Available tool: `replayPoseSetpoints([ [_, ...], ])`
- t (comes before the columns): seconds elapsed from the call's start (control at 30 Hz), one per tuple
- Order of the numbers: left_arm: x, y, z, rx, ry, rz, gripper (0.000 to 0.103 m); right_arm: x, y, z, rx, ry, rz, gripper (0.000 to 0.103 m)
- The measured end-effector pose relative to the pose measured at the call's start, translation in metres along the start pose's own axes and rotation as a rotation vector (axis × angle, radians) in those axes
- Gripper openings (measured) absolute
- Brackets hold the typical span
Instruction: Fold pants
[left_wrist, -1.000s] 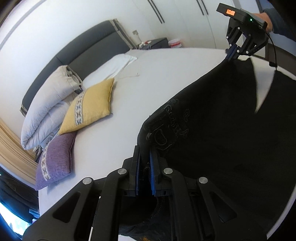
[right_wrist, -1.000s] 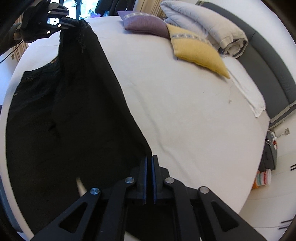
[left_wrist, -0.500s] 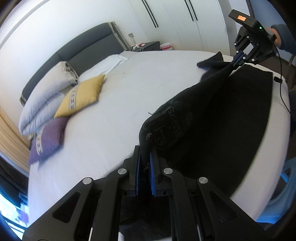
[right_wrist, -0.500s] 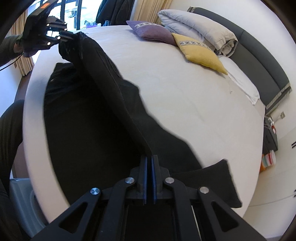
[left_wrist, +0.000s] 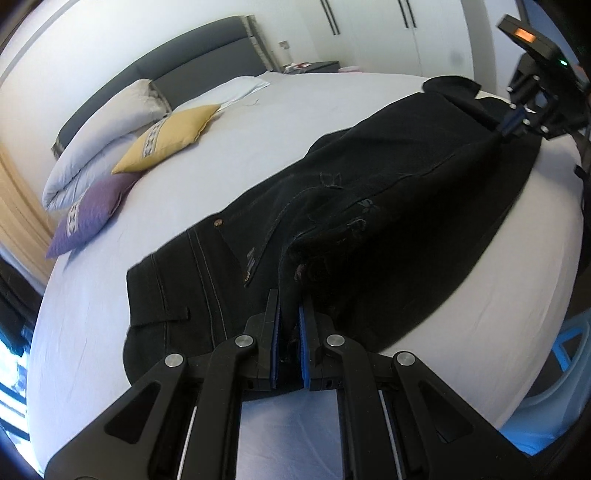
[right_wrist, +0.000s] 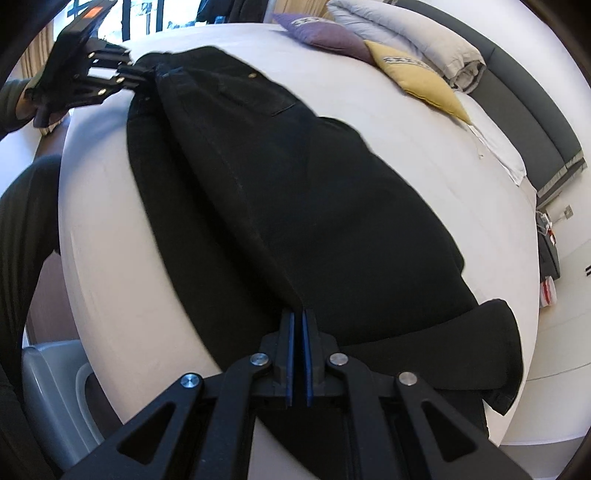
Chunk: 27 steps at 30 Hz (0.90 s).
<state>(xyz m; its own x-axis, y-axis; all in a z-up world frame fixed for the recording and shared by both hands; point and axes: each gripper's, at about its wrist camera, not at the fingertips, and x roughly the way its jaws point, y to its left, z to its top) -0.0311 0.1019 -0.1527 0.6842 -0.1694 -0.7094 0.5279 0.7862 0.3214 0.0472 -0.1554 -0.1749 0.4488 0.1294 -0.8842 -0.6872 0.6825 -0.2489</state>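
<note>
on the white bed (left_wrist: 369, 110) the black pants (left_wrist: 369, 206) lie stretched along its near edge, one leg doubled over the other. the left claw (left_wrist: 289, 343) is pinching the waistband end and the right claw (right_wrist: 298, 354) is pinching the cuff end, both pressed tight on cloth. the lengthwise fold looks nearly laid; next it likely calls for lowering and smoothing, then bringing cuffs toward waist. the long axis runs claw to claw, waist toward the window side.
</note>
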Motion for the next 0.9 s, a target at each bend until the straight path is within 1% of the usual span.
replayPoseSetpoints([
  [0.07, -0.001, -0.004, -0.003, 0.022, 0.0, 0.013, 0.007, 0.001, 0.009, -0.001, -0.026, 0.008, -0.009, 0.005],
  [0.23, -0.01, -0.011, -0.004, 0.123, -0.01, 0.047, 0.007, 0.001, 0.019, -0.005, -0.069, 0.019, -0.039, 0.005],
  [0.3, -0.018, -0.012, -0.003, 0.18, -0.027, 0.087, 0.007, -0.004, 0.024, -0.006, -0.091, 0.013, -0.051, 0.005],
  [0.33, -0.023, -0.018, -0.006, 0.231, -0.035, 0.123, 0.007, -0.008, 0.028, -0.006, -0.108, 0.006, -0.063, 0.005],
  [0.4, -0.023, -0.019, -0.007, 0.286, -0.036, 0.156, 0.007, -0.013, 0.038, -0.009, -0.12, -0.003, -0.065, 0.005],
  [0.5, -0.012, -0.027, -0.025, 0.37, -0.02, 0.211, 0.008, -0.008, 0.054, -0.015, -0.15, 0.007, -0.056, 0.005],
  [0.57, -0.004, -0.036, -0.039, 0.451, -0.012, 0.274, 0.008, -0.001, 0.067, -0.019, -0.186, 0.026, -0.063, 0.005],
  [0.63, 0.0, -0.042, -0.051, 0.497, -0.009, 0.308, 0.008, 0.002, 0.071, -0.023, -0.185, 0.03, -0.053, 0.004],
  [0.77, 0.011, -0.035, -0.057, 0.49, 0.016, 0.3, 0.008, 0.0, 0.062, -0.026, -0.149, 0.03, -0.051, 0.003],
  [0.8, 0.012, -0.034, -0.058, 0.479, 0.022, 0.29, 0.01, 0.0, 0.062, -0.027, -0.154, 0.034, -0.055, 0.003],
  [0.9, 0.013, -0.031, -0.057, 0.441, 0.019, 0.274, 0.01, -0.003, 0.058, -0.029, -0.149, 0.036, -0.073, 0.003],
])
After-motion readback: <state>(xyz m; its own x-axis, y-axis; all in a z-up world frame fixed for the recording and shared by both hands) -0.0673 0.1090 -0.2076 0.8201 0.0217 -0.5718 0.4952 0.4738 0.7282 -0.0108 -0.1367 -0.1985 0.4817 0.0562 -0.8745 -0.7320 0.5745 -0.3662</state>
